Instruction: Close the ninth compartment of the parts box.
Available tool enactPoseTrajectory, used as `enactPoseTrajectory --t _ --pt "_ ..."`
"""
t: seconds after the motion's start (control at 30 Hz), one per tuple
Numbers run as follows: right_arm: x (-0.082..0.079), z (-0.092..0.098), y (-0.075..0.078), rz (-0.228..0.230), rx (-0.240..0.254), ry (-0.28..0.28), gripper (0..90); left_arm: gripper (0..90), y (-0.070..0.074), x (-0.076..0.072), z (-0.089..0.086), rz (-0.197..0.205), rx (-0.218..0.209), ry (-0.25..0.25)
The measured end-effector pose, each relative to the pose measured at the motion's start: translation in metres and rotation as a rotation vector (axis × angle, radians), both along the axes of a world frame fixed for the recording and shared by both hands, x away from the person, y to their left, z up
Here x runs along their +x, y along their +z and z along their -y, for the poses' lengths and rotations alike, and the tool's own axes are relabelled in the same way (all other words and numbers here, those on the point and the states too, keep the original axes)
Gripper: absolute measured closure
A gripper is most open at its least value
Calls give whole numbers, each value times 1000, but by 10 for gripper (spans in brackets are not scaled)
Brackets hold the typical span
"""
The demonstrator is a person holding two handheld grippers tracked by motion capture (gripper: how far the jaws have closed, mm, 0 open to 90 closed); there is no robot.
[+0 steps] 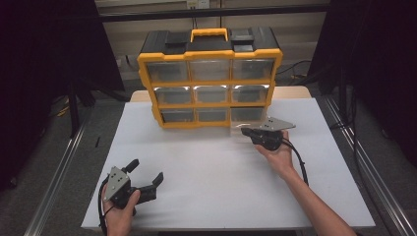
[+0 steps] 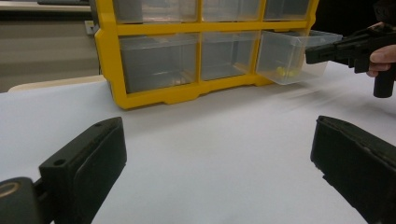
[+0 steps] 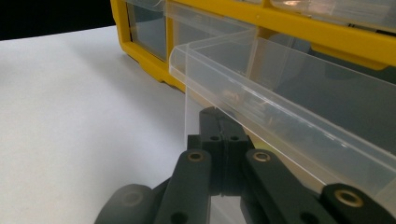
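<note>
- The right claw [image 1: 252,132] is clamped shut on the front wall of a clear plastic drawer [image 2: 292,56], drawn partway out of the bottom-right slot of the yellow-and-black organiser cabinet [image 1: 210,78].
- Something small and yellow [image 2: 281,71] lies inside the drawer; the thin, slick wall looks light and flexible, best held at its front lip [image 3: 219,84].
- The left claw [image 1: 145,175] rests wide open and empty, well apart.
- Bare white tabletop [image 1: 206,167] behind the right claw leaves room to pull.
</note>
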State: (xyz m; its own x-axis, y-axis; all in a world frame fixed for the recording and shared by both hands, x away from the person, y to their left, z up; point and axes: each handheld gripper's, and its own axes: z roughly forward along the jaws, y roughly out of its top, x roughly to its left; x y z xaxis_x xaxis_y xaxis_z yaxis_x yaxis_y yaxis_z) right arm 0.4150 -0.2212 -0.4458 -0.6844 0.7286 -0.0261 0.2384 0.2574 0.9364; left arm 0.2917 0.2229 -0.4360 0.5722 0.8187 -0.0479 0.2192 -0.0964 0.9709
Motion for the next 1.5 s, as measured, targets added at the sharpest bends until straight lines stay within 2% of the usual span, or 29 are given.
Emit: enactPoseTrajectory --t 1.5 --pt "17 -2 0 17 9 -48 900 36 1 0 -1 10 1 -1"
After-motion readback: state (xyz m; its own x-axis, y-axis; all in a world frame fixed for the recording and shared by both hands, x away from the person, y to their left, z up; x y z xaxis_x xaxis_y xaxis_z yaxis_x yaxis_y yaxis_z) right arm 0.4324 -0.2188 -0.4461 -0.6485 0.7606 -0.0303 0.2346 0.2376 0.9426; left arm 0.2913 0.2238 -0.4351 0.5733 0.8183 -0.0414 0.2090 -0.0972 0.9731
